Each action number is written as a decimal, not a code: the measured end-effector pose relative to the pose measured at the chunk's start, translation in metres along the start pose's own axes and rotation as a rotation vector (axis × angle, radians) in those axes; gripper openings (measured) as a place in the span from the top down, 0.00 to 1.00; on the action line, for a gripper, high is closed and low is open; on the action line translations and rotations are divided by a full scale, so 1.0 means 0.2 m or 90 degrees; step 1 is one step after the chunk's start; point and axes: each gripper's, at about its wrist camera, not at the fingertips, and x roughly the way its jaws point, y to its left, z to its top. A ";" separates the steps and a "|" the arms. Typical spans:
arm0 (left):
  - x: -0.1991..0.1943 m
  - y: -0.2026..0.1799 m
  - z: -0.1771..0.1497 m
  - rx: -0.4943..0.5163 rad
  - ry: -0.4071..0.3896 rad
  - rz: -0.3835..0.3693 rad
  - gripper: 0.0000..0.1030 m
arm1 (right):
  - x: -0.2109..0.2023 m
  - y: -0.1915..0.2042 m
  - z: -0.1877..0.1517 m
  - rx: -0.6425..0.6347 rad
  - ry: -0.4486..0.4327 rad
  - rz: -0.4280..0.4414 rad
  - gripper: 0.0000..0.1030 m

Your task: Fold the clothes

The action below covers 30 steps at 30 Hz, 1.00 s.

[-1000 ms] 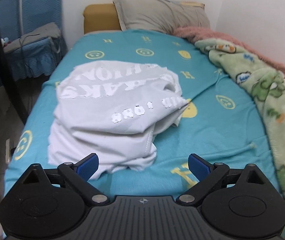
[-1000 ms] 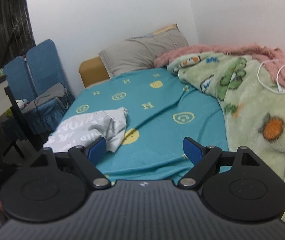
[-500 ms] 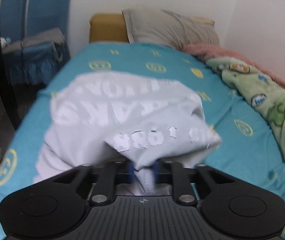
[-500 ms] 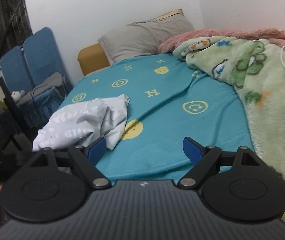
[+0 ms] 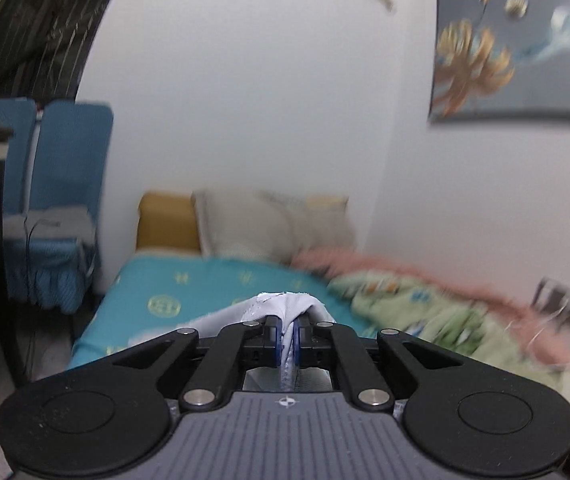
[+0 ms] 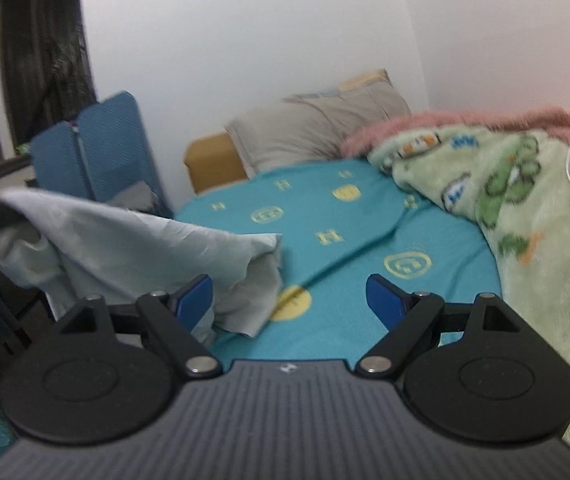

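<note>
We pinch a fold of the white garment [image 5: 285, 304] between the pressed-together fingers of our left gripper [image 5: 288, 338], raising it above the teal bedsheet [image 6: 365, 240], its far end draped on the bed. Our right gripper [image 6: 289, 300] hovers with fingers spread wide, holding nothing, just beside the cloth.

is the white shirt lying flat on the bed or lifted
Lifted: the left gripper pinches the white shirt, one end raised, the rest draping to the bed.
</note>
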 end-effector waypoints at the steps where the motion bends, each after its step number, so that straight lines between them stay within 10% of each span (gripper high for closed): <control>1: -0.07 0.00 0.03 -0.011 -0.017 -0.016 0.95 | -0.03 0.02 0.00 -0.006 -0.004 0.012 0.17; 6: -0.31 0.02 0.07 -0.030 -0.075 -0.085 0.95 | -0.16 0.15 -0.02 -0.019 0.009 0.148 0.17; 11: -0.31 0.08 0.03 -0.058 -0.030 -0.097 0.95 | -0.13 0.36 -0.09 -0.077 0.076 0.292 0.18; 13: -0.27 0.13 0.01 -0.070 -0.015 -0.097 0.95 | -0.06 0.46 -0.13 -0.107 0.117 0.313 0.32; 15: -0.25 0.19 -0.01 -0.080 -0.006 -0.096 0.94 | 0.04 0.53 -0.19 -0.137 0.161 0.294 0.44; 18: -0.18 0.28 -0.02 -0.096 0.019 -0.085 0.94 | 0.14 0.50 -0.21 -0.125 0.192 0.266 0.92; 30: 0.12 0.31 -0.18 -0.017 0.216 -0.072 0.87 | 0.05 -0.04 0.14 0.115 0.013 0.106 0.96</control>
